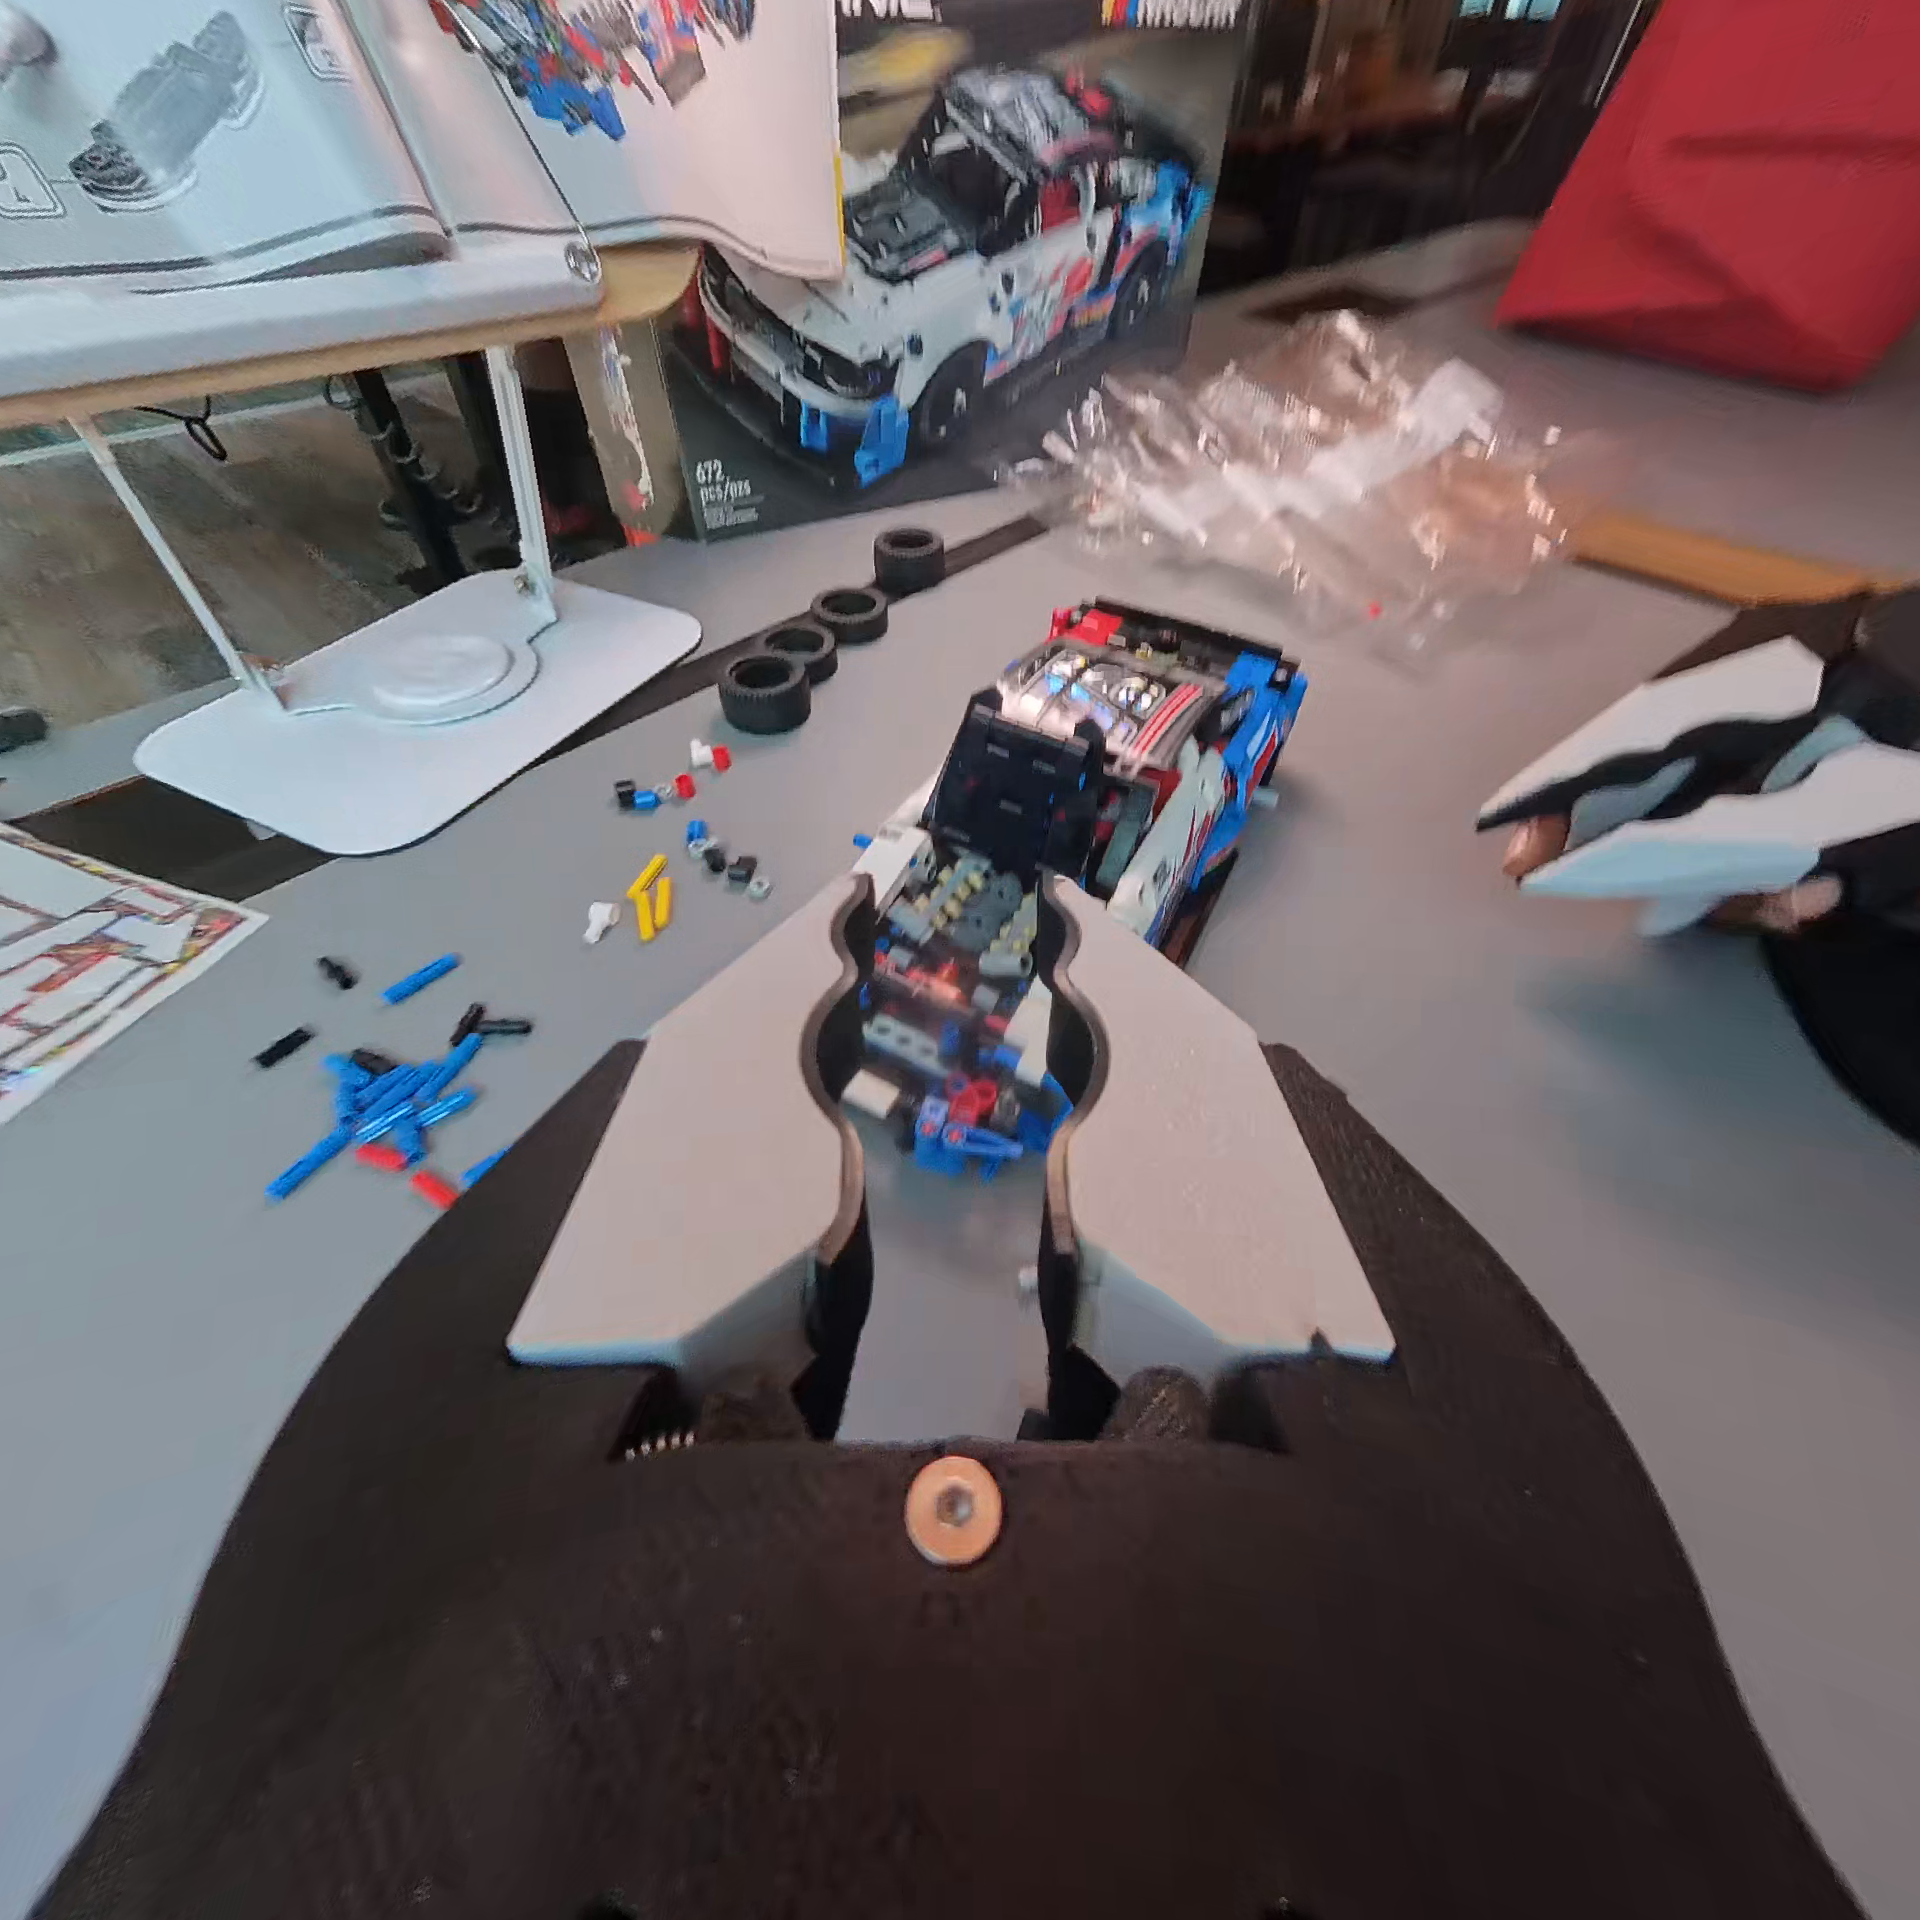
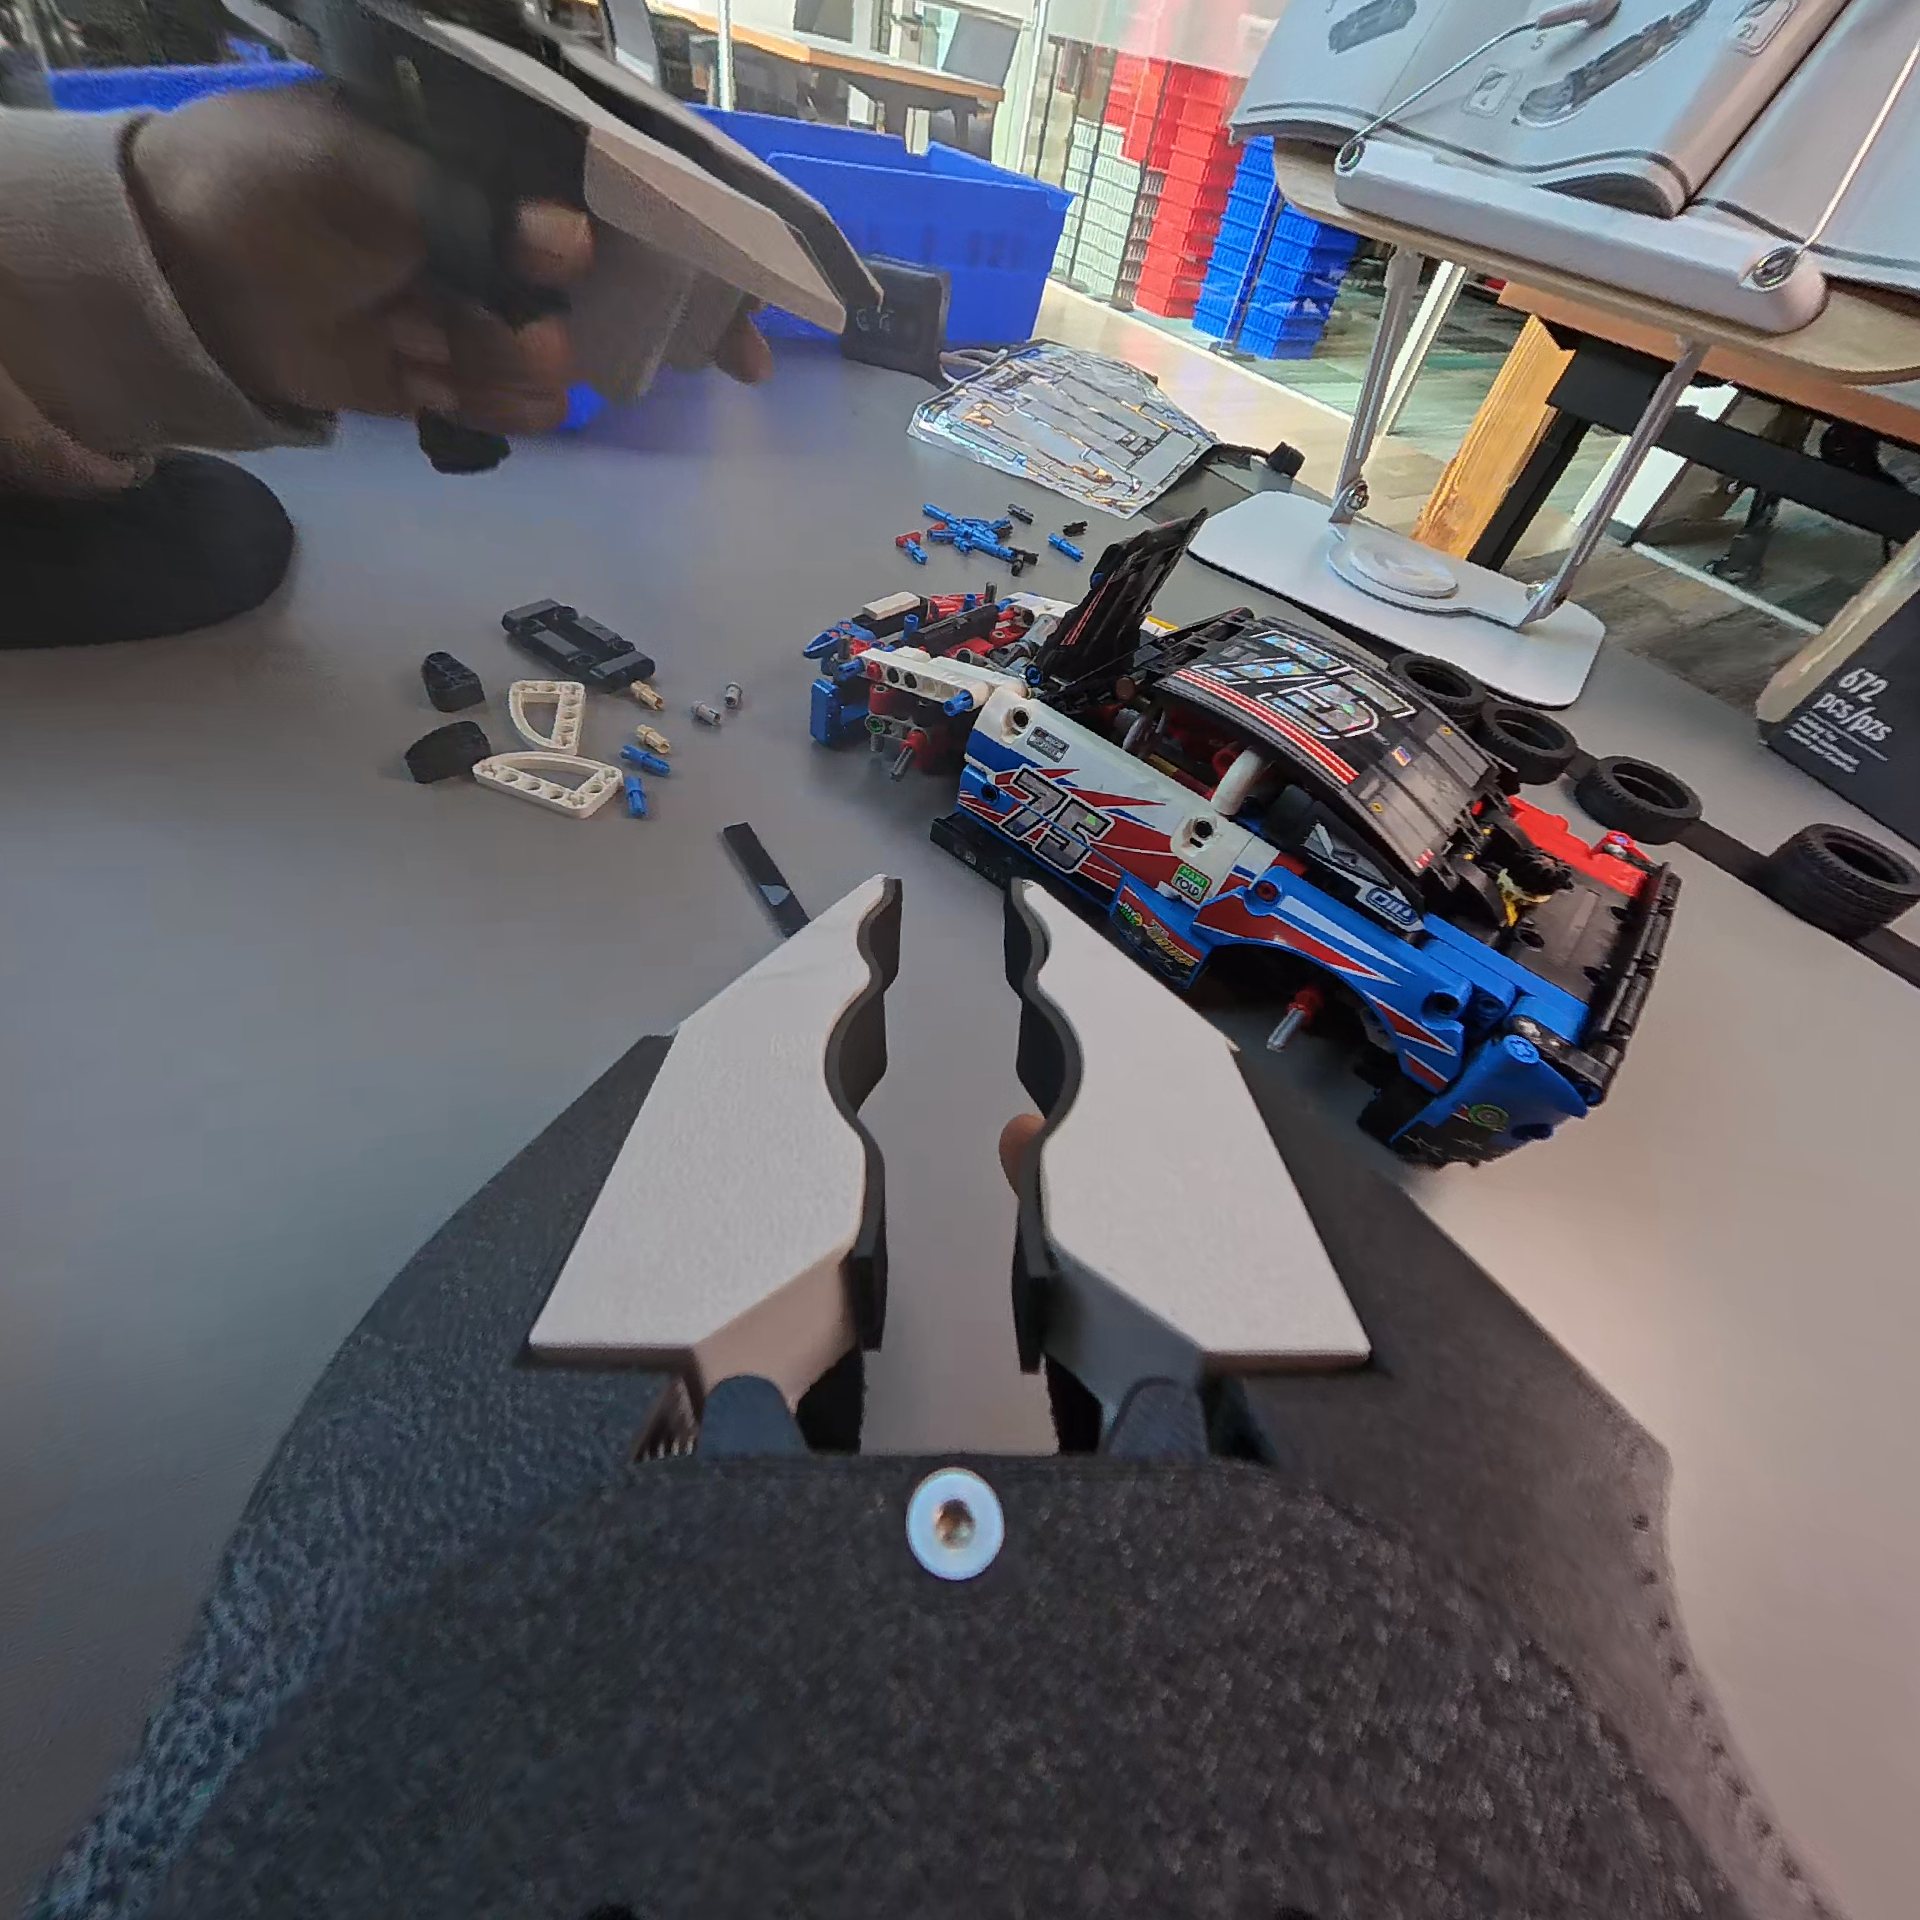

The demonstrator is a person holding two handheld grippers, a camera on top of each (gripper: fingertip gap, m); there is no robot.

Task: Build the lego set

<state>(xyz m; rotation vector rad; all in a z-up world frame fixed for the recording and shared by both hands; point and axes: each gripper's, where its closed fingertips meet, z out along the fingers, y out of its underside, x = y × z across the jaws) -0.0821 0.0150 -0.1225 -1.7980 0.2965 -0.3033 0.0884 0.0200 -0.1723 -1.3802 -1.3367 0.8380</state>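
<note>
Left gripper hovers above the open front end of the lego car, its jaws parted by a narrow gap and holding nothing. The right gripper hangs over bare grey counter beside the car's flank, jaws likewise slightly apart and empty. The car sits on the counter without wheels, hood panel raised; four black tires lie in a row beside it. Loose blue pins and small parts are scattered to the left, near the white book stand holding the instruction booklet.
</note>
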